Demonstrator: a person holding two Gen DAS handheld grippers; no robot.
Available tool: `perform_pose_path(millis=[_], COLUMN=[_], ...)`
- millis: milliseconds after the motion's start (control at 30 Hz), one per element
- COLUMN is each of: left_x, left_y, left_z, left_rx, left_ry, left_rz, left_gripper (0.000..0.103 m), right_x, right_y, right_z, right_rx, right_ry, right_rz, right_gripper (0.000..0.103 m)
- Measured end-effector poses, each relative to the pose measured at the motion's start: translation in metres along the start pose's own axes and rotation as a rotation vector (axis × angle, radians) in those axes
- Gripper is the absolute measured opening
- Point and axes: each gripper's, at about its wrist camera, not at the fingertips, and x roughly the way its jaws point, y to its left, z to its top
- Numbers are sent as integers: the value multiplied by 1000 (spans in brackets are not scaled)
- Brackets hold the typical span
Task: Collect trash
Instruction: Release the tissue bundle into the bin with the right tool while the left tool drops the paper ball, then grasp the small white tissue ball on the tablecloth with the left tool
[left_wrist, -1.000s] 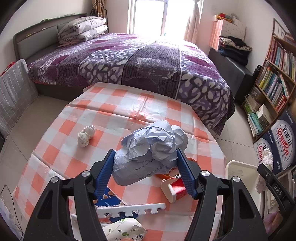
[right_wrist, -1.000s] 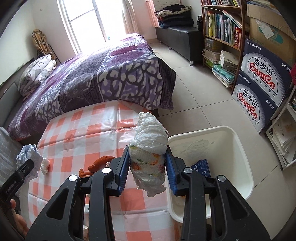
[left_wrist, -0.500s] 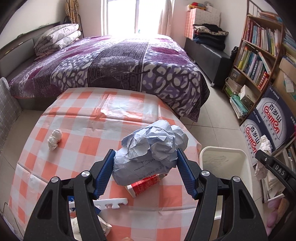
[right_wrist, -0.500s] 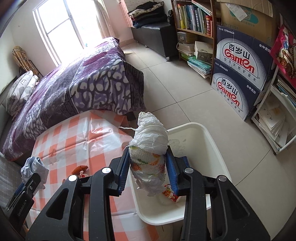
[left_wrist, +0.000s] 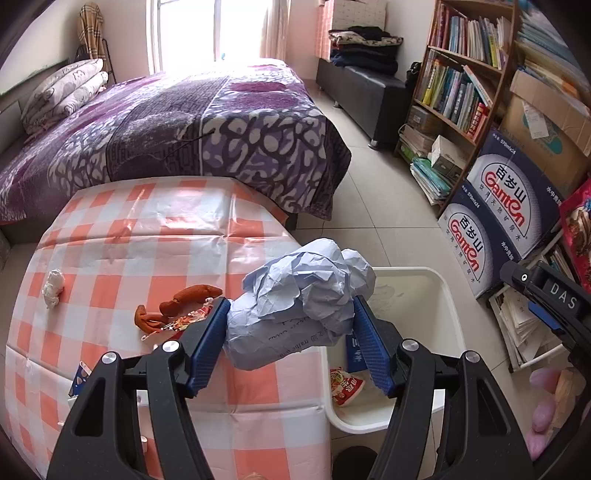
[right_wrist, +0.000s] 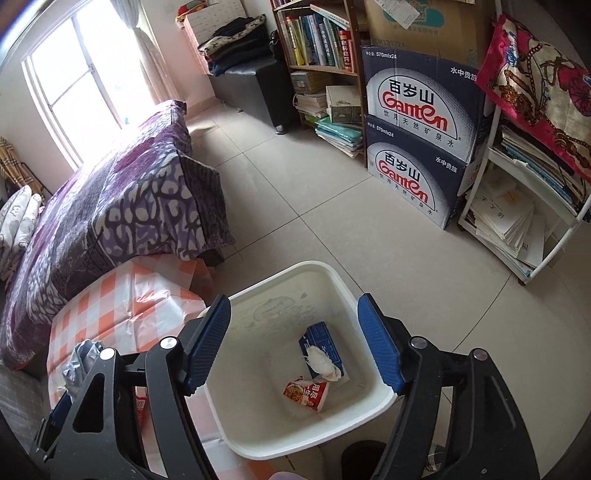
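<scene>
Gripping: left gripper (left_wrist: 290, 334) clamped on a crumpled ball of pale blue paper (left_wrist: 299, 302), blue pads pressed into both flanks.
Paper lie: long axis running from near-left to far-right, bulkier end tipped up toward the far right; printed strip facing the near side.
Paper place: over the right edge of the checked table (left_wrist: 129, 236), far end reaching over the rim of the white bin (left_wrist: 448, 295).
Right gripper (right_wrist: 293, 343): jaws spread wide and just opened, nothing between the pads, poised above the bin (right_wrist: 373, 402).
Bin contents: white wad (right_wrist: 319, 363) lying on a dark blue box (right_wrist: 321, 339); red and white packet (right_wrist: 306, 395) just near of them, long edge slanting from near-right to far-left.
Bin place: on the tiled floor, touching the table's right side.
Table leftovers: brown peel (left_wrist: 181, 301) beside a red wrapper (left_wrist: 184, 319); small white wad (left_wrist: 53, 288) well apart at the left.
Far side: purple bed (left_wrist: 184, 129); bookshelf (left_wrist: 461, 85) at the right.
</scene>
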Motion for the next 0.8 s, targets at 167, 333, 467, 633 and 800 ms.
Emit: perform_pose_path(millis=[167, 333, 467, 633, 800], left_x=[8, 15, 19, 18, 15], left_y=[-28, -50, -63, -71, -65], left_z=[-5, -10, -13, -12, -10], left_rx=[32, 61, 68, 66, 61], left_ry=[27, 52, 83, 108, 97], left_rz=[-44, -87, -157, -255, -242], left_gripper=[65, 65, 66, 73, 75], right_x=[-2, -2, -2, -3, -4], right_y=[-28, -48, -58, -63, -59], right_z=[9, 17, 20, 20, 19], right_rx=[86, 154, 189, 214, 209], right_ry=[-3, 7, 9, 5, 0], right_rz=[-13, -11, -10, -14, -14], right_gripper=[75, 77, 78, 79, 81])
